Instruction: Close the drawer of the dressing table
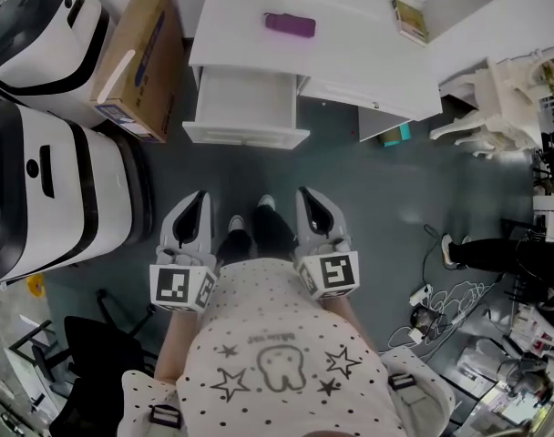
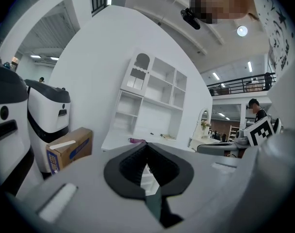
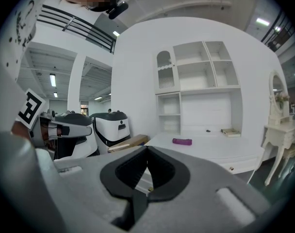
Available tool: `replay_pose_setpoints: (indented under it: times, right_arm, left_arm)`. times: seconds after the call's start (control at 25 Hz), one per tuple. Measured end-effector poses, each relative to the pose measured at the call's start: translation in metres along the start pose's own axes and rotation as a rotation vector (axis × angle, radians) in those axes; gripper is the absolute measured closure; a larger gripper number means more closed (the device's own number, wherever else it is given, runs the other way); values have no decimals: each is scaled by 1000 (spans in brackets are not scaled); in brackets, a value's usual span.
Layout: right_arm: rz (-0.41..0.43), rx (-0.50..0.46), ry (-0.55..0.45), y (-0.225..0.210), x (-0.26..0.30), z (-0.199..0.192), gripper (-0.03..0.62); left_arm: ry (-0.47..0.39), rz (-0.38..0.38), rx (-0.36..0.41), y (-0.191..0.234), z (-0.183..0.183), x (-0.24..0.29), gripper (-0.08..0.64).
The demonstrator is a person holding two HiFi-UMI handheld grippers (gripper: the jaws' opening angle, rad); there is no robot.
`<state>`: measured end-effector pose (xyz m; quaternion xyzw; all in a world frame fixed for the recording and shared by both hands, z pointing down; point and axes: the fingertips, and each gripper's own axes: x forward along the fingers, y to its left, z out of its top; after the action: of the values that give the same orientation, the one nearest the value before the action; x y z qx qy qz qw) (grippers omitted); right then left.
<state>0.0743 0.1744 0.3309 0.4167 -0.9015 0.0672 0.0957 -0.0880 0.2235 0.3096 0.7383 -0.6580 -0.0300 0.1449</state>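
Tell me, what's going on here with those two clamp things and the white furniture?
A person stands facing a white dressing table, a two-jaw gripper in each hand. Its drawer is pulled out. The left gripper and right gripper are both shut and empty, held short of the drawer, so closing it has not started.

Head view: camera sits above me and looks steeply down past my chest. My left gripper (image 1: 197, 198) and right gripper (image 1: 306, 195) sit low in frame, with the dressing table (image 1: 350, 57) well ahead of the fingertips. Left gripper view: rides behind my left fingers, faces along them roughly level, table not near. Right gripper view: same from my right fingers. All three share the tabletop, the purple thing (image 1: 289, 25) on it and the cardboard box (image 1: 140, 62) left of my fingers. Each gripper view catches the other gripper alongside.
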Motion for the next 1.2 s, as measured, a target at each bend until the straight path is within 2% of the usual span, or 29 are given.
replay_pose_setpoints:
  times: [0.16,0.52,0.96,1.2]
  right_arm:
    - [17,1,8,-13,14,3,589]
    - [45,4,7,-65,50,19,589]
    - [40,-5,39,-114,72,12,589]
    - [31,-3,57,-121,80,6,589]
  left_arm:
    - [12,17,-10,-1,3,17,565]
    - [-32,47,-20,-11,19,76,565]
    - [-27,98,-38,-13,14,116,565]
    - [-21,103,-37,-4,12,127,565]
